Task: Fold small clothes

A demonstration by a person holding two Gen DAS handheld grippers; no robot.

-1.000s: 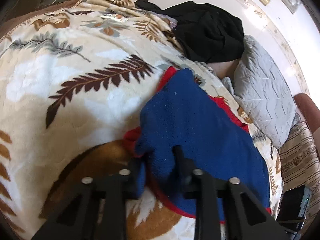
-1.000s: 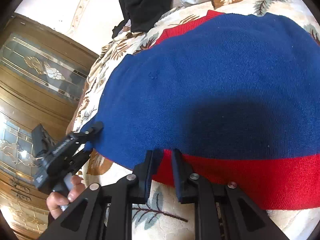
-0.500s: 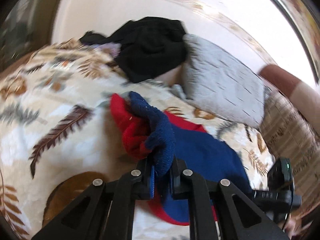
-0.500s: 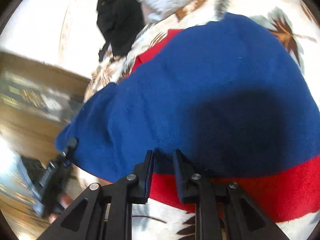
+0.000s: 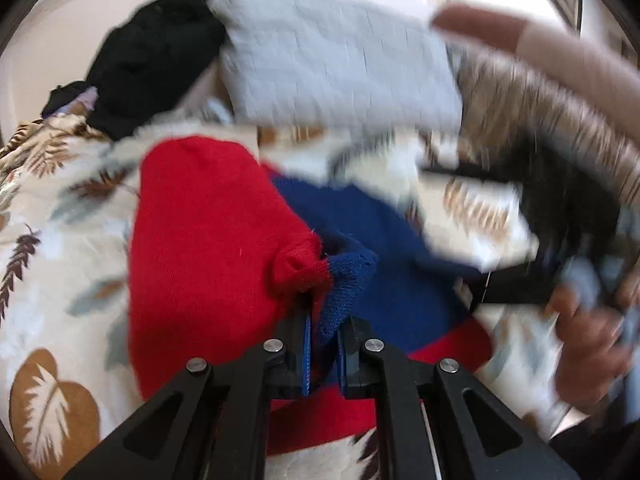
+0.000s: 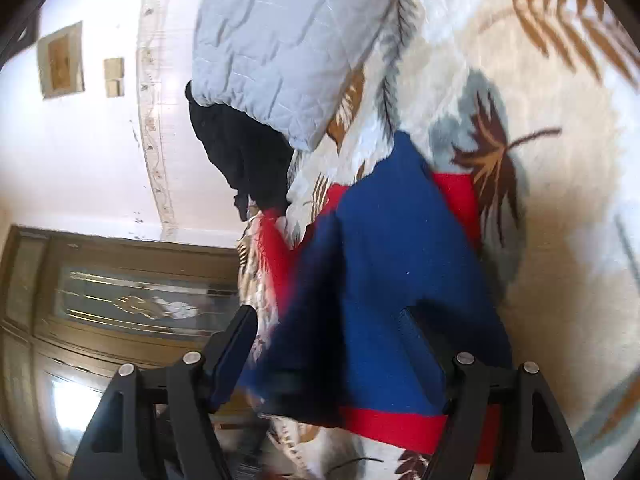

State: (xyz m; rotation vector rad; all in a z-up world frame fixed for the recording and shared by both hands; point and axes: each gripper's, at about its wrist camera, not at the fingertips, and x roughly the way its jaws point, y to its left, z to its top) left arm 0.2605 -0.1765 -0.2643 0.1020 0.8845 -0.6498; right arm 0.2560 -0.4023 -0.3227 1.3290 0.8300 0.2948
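My left gripper is clamped on the blue-and-red sweater's edge, lifted over the leaf-print blanket. My right gripper's jaws are opening, cloth draped between them. Judged status: 1 fold underway; remaining folds outstanding.

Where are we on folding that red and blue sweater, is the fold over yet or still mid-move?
Mid-fold. Done: one side of the red and blue sweater is turned over onto itself on the leaf-print blanket. In hand: the left gripper is shut on a bunched edge of the knit; the right gripper is opening, with fabric loose between its jaws. Left: letting go, squaring it up, then the black garment by the grey pillow.
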